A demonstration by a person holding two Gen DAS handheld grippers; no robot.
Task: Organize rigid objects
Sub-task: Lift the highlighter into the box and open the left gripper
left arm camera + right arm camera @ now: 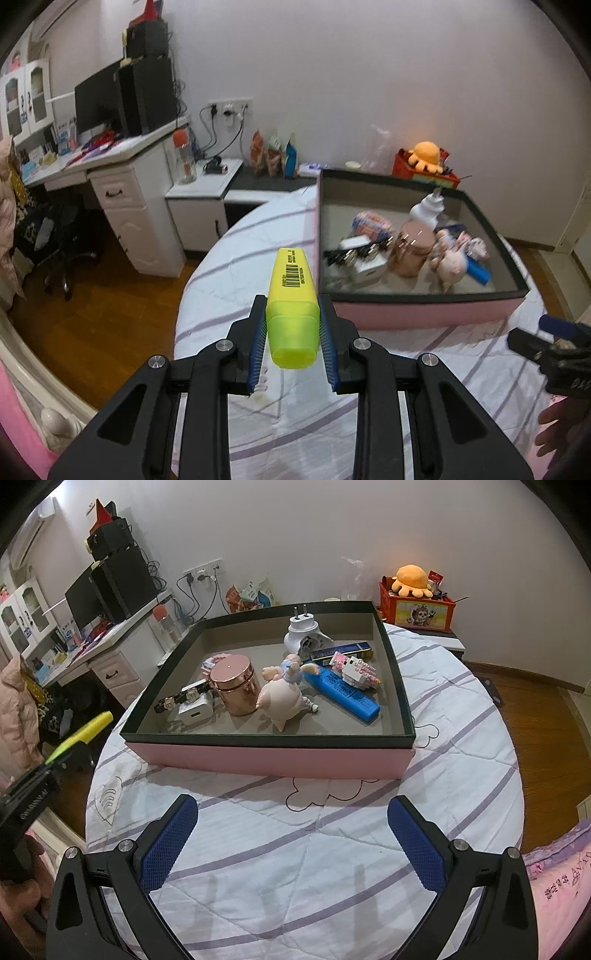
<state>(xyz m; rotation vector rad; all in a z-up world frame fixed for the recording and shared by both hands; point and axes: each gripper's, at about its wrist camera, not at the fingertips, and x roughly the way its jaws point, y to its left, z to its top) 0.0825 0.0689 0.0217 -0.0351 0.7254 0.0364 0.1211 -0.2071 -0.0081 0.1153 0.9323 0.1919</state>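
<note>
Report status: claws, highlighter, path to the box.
Left claw shut on yellow highlighter, held above the bedspread. Right claw open, empty. Pink box ahead, nothing blocking.

Between the left gripper's [292, 325] fingers [258, 334] sits the highlighter [293, 295], with the box [406, 310] ahead and right of them on the bed [236, 258], holding a canister [236, 686], pig figure [282, 698] and plug [304, 637].
</note>
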